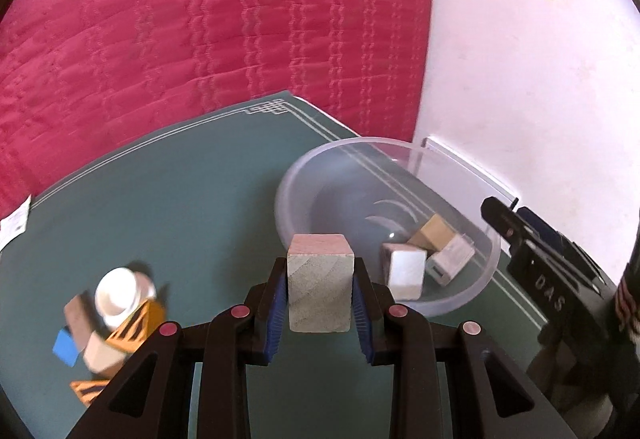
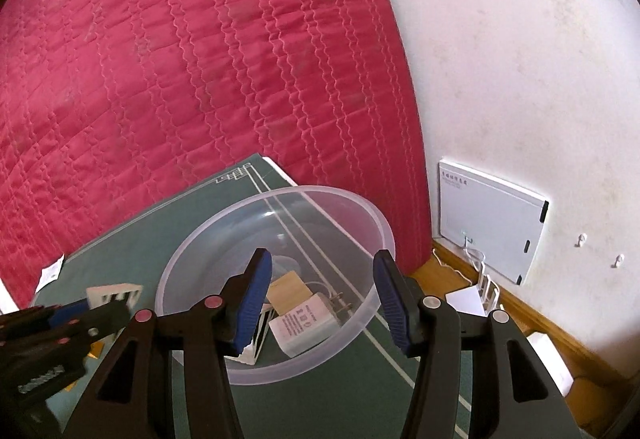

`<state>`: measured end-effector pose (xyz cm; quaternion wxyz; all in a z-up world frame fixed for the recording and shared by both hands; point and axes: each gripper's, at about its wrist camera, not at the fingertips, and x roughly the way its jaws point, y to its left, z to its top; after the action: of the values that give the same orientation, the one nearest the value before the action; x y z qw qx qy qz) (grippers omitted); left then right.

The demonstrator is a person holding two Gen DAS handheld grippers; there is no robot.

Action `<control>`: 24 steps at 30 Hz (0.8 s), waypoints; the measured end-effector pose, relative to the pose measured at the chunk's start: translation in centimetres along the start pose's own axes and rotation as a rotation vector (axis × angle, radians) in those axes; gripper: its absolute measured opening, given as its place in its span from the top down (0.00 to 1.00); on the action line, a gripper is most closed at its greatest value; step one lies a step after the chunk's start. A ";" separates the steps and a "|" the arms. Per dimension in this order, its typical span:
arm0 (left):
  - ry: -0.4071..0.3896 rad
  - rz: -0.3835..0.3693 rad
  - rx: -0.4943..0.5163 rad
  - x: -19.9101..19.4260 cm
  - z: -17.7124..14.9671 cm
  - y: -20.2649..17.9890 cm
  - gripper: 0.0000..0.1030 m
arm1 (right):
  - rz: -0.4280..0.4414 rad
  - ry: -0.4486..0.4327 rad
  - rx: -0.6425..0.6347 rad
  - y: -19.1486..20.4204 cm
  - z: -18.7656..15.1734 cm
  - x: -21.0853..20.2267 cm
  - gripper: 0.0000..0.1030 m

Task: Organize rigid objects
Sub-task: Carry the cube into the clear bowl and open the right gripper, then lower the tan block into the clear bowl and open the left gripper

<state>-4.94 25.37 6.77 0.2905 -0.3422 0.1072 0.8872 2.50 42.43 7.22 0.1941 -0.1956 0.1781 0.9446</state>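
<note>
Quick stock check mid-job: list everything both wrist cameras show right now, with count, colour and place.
wooden cube: 1, pale wood, clamped in left gripper
bowl: 1, clear plastic, on mat
bowl contents: tan block, white charger, white block
loose pile: blurred; white cap, blue, tan, orange-striped pieces, on mat, left
mat: 1, green, on the bed
quilt: 1, red
wall panel: 1, white
left gripper: shut on cube
right gripper: open, over bowl

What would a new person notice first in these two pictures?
The red quilted bedspread fills the background of both views. In front of it, the left gripper grips a pale wooden block beside the clear plastic bowl, while the right gripper hangs open over that bowl.
</note>
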 end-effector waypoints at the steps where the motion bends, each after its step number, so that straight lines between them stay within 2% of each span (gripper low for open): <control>1: 0.002 -0.004 0.005 0.3 0.1 -0.3 0.69 | -0.001 0.001 0.003 -0.1 0.0 0.0 0.47; 9: -0.004 -0.034 0.022 2.9 1.7 -1.8 0.68 | 0.000 0.005 0.010 -0.2 0.1 0.2 0.47; 10: -0.006 -0.035 0.014 3.0 1.9 -1.8 0.65 | -0.001 0.006 0.011 -0.2 0.1 0.2 0.47; 12: -0.009 -0.035 -0.011 3.1 2.1 -1.5 0.39 | -0.001 0.009 0.015 -0.3 0.1 0.3 0.47; 14: -0.027 -0.019 -0.027 3.0 2.0 -0.9 0.23 | -0.001 0.012 0.019 -0.5 0.2 0.4 0.47; 17: -0.024 0.015 -0.031 2.9 1.6 -0.2 0.19 | 0.001 0.014 0.021 -0.5 0.1 0.5 0.47; 20: -0.031 0.081 -0.038 2.6 1.1 0.9 0.14 | 0.006 0.018 0.015 -0.6 0.1 0.6 0.47; 24: -0.024 0.147 -0.061 2.0 0.2 2.1 0.11 | 0.005 0.021 0.012 -0.6 0.0 0.7 0.47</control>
<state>-7.53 24.66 5.56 0.2152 -0.3314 0.1016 0.9130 2.19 43.13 6.76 0.1911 -0.2042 0.1863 0.9418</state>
